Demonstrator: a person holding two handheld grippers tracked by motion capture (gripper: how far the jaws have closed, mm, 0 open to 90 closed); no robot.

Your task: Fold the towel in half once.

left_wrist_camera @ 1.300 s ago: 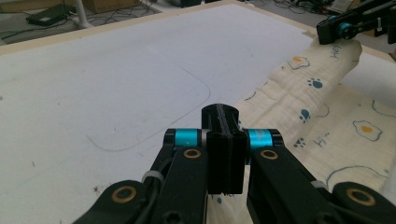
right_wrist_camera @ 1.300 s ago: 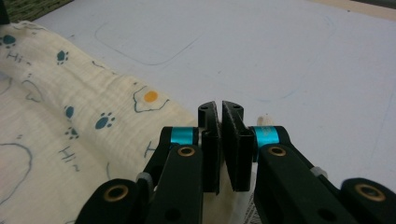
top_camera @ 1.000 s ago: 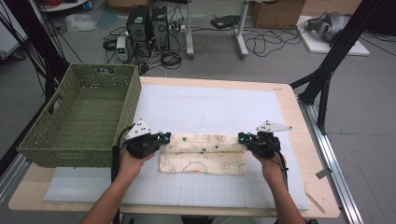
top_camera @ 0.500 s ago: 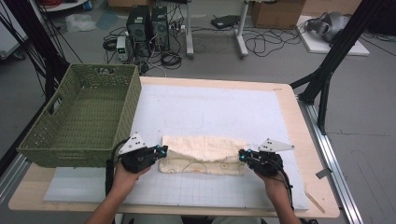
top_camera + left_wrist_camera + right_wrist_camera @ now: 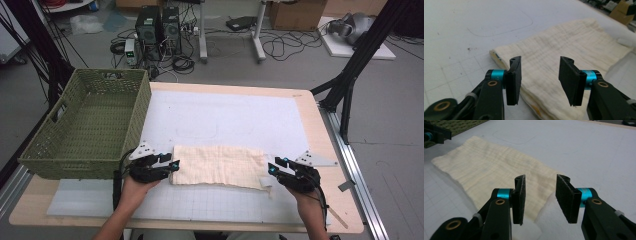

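Cables, computer towers and a cardboard box cluttered the floor beyond the table (image 5: pixel 320 115), whose wooden top carried a white gridded mat (image 5: pixel 230 120).

At the near edge, the left hand-held gripper (image 5: pixel 172 165) rested low at the left end of a folded cream cloth (image 5: pixel 220 166). Its jaws had just been opening and stood apart; in the left gripper view the pads (image 5: pixel 514 80) framed the cloth's (image 5: pixel 564 55) layered corner without pressing on it. The right hand-held gripper (image 5: pixel 272 169) sat at the cloth's right end, its jaws likewise just opened and apart. In the right gripper view its pads (image 5: pixel 520 197) hung over the cloth's (image 5: pixel 486 167) near edge, with bare mat showing between and below them; no fabric was pinched.

The cloth lay flat on the mat between the two grippers, a long folded rectangle running left to right, with a small white tab (image 5: pixel 266 184) at its right near corner.

Outward to the left, a green woven basket (image 5: pixel 135 125) stood on the table's left side, its right wall just beside the left gripper and near the cloth's left end. Its woven floor showed bare, with a handle slot cut in the left wall.
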